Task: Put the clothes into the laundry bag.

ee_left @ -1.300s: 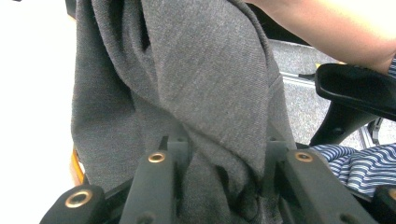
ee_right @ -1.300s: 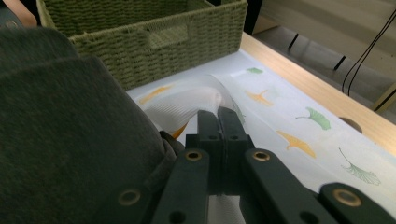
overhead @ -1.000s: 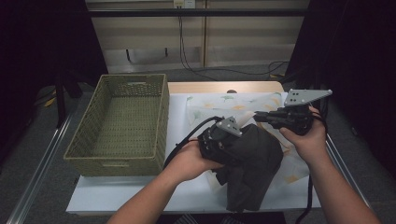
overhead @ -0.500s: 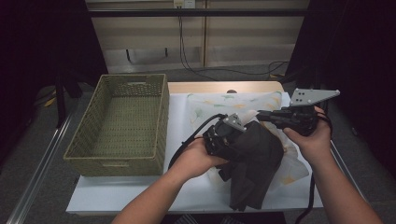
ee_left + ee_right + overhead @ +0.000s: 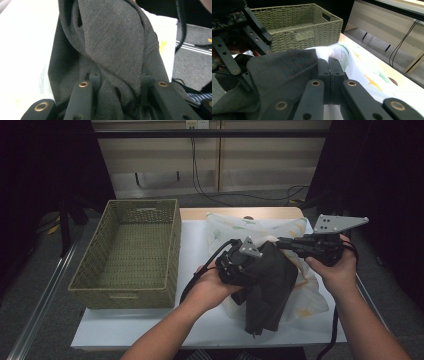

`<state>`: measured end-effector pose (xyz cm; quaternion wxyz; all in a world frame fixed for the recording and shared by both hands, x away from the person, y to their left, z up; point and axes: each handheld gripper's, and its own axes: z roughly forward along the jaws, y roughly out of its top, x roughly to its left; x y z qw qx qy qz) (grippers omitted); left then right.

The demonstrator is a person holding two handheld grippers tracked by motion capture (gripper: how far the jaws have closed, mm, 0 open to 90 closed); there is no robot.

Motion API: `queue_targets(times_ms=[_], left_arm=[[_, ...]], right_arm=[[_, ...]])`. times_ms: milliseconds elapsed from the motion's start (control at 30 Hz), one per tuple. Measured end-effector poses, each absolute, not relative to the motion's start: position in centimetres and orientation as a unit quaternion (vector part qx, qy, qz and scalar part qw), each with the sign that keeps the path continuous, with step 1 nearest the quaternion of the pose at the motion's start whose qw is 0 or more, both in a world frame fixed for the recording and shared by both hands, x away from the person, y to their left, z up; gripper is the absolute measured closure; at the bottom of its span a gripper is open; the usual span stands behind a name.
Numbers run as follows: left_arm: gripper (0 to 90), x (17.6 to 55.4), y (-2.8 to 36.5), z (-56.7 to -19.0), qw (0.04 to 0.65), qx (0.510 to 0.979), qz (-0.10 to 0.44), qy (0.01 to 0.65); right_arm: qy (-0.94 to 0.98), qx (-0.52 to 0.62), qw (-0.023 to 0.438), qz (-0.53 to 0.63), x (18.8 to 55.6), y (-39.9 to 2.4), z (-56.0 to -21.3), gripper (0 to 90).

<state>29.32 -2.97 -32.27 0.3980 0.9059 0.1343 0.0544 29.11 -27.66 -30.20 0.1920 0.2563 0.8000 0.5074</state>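
A dark grey garment (image 5: 270,285) hangs bunched between both grippers above a white patterned cloth (image 5: 225,227) that lies spread on the table. My left gripper (image 5: 252,267) is shut on a thick fold of the garment (image 5: 112,37), and the fabric fills the gap between its jaws (image 5: 121,78). My right gripper (image 5: 279,241) comes in from the right, pads pressed together (image 5: 329,72) on the garment's upper edge (image 5: 279,70). The left gripper's black linkages (image 5: 237,37) are close by at the left of the right gripper view. The patterned cloth (image 5: 367,70) lies just behind.
A woven olive basket (image 5: 172,245) stands open on the left half of the white table (image 5: 195,235); its wall (image 5: 294,30) is beyond the garment in the right gripper view. Cables trail from both grippers. The table's edge and a grey floor lie to the right.
The right hand has drifted slightly to the right. Both grippers keep the same hold on the garment.
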Motion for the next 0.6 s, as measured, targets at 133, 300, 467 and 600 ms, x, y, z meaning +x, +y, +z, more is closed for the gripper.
queue_targets(times_ms=[133,300,467,600], left_arm=[[66.5,29.8,-3.6,-32.5,0.391,0.908,0.05,0.144],[66.4,30.7,-4.1,-32.9,0.379,0.911,0.049,0.154],[66.3,31.1,-4.1,-33.3,0.396,0.9,0.06,0.175],[66.3,31.2,-3.9,-33.0,0.414,0.888,0.074,0.187]], right_arm=[[0.798,0.254,0.193,0.512,29.0,-27.6,-30.0,90.0],[0.794,0.249,0.187,0.523,28.8,-27.7,-29.8,90.0],[0.796,0.241,0.187,0.522,28.4,-27.6,-29.8,90.0],[0.794,0.239,0.18,0.529,28.3,-27.8,-29.9,90.0]])
